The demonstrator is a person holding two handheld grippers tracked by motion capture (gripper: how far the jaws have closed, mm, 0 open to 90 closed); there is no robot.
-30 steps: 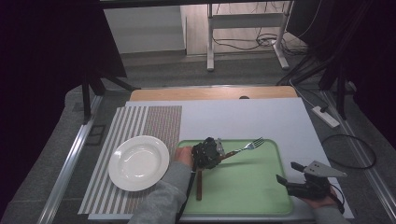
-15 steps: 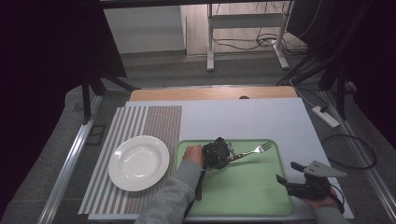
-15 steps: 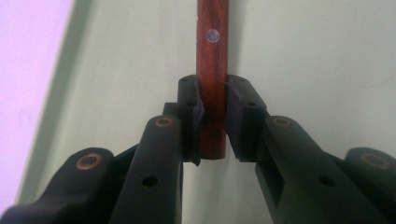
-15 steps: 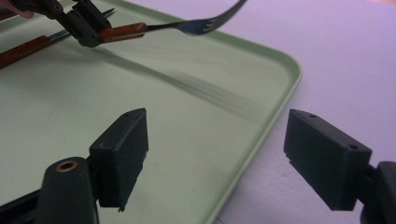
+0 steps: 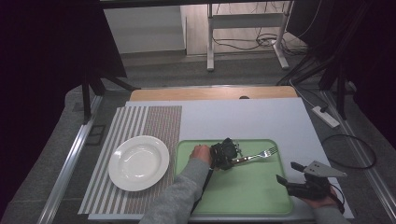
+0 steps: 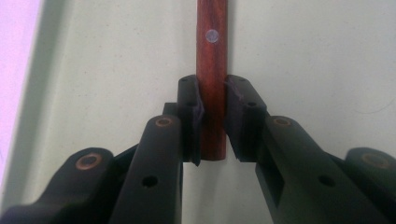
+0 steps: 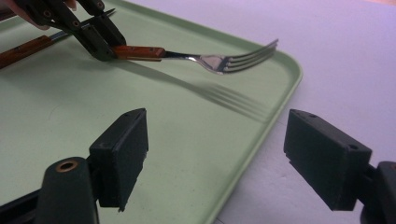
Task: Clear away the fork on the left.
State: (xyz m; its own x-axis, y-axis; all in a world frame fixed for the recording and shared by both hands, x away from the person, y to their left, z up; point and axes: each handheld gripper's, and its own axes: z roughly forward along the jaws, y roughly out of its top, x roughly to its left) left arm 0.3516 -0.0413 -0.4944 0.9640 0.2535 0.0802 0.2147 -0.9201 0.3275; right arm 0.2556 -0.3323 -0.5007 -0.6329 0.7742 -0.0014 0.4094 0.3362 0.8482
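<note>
Left tongs (image 6: 212, 119) clamp the fork (image 7: 196, 57) above the green tray (image 5: 247, 196); right tongs (image 7: 215, 158) gape empty.

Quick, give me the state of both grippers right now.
Left gripper: fingers closed on the wooden handle of the fork, which is lifted above the green tray.
Right gripper: fingers open, holding nothing, at the tray's right edge.
</note>
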